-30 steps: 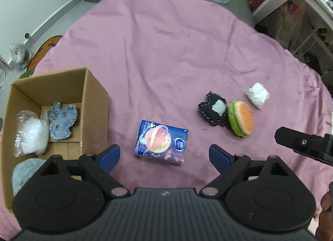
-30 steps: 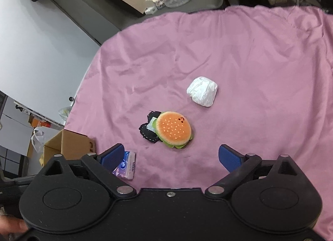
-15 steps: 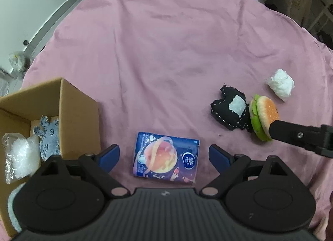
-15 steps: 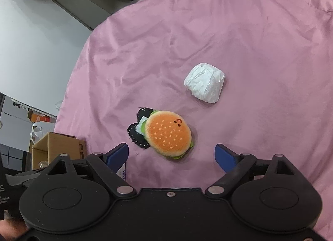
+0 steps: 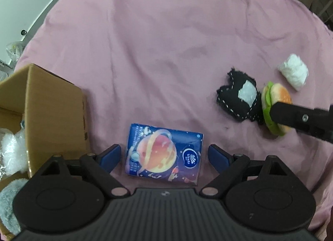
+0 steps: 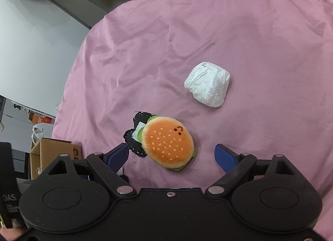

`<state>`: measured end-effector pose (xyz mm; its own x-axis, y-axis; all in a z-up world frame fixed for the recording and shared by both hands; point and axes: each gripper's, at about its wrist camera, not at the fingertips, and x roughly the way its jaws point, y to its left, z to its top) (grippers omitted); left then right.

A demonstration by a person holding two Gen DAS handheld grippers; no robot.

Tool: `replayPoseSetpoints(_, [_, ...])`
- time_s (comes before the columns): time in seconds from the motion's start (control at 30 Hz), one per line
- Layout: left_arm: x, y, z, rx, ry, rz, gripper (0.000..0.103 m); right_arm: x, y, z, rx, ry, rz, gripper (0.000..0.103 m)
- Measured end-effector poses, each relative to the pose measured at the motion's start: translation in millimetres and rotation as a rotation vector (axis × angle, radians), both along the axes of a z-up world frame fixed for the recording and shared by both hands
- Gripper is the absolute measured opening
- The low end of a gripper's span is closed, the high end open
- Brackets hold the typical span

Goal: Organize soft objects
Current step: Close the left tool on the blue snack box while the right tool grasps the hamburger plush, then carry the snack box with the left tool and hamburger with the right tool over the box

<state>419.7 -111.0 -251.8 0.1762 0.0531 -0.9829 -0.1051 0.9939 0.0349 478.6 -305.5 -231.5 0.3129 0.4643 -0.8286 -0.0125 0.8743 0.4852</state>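
Tissue pack (image 5: 164,155), blue with a planet print, lies flat on the pink cloth of the tabletop (image 5: 156,43), directly ahead of the left hand-held gripper (image 5: 164,154) and between its two blue fingertips, which stand wide apart with a gap on each side of the pack. Over the last second this gripper has closed in: the pack was well ahead of the tips, and now it sits level with them. I judge that the left side is lined up for a grasp and only the squeeze is left.

Burger plush (image 6: 168,142) has likewise drawn in toward the right hand-held gripper (image 6: 171,155), whose fingers are also spread and not touching it; a second ago it lay clearly farther ahead. The plush rests partly on the black stitched pouch (image 6: 135,137), so a pinch here could catch both. Ahead and slightly right of that gripper, apart from the plush, sits the white wrapped bundle (image 6: 208,85), unmoved.

To the left of the left gripper stands the cardboard box (image 5: 54,108), open-topped, already holding some soft things.

Much of the box is cut off by the frame edge and the gripper body: a clear bag of white stuffing (image 5: 12,153) and a grey fluffy item (image 5: 8,199) show only in part. In the left view, the right gripper's black finger crosses the burger plush and hides its middle. The pouch's lower part is hidden under the plush in the right view. Whether either gripper's tips touch the cloth cannot be told.
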Motion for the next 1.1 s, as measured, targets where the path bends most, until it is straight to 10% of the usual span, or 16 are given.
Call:
replayPoseSetpoints(0.2, [3.9, 4.2, -0.6, -0.043, 0.017, 0.027, 0.073, 7.5, 2.9, -2.7, -0.012, 0.032, 0.028, 0.048])
replayPoseSetpoints(1.1, [-85.7, 42.9, 125.2, -0.161, -0.232, 0.041, 0.073, -106.5, 45.0, 113.8, -0.054, -0.153, 0.014, 0.047])
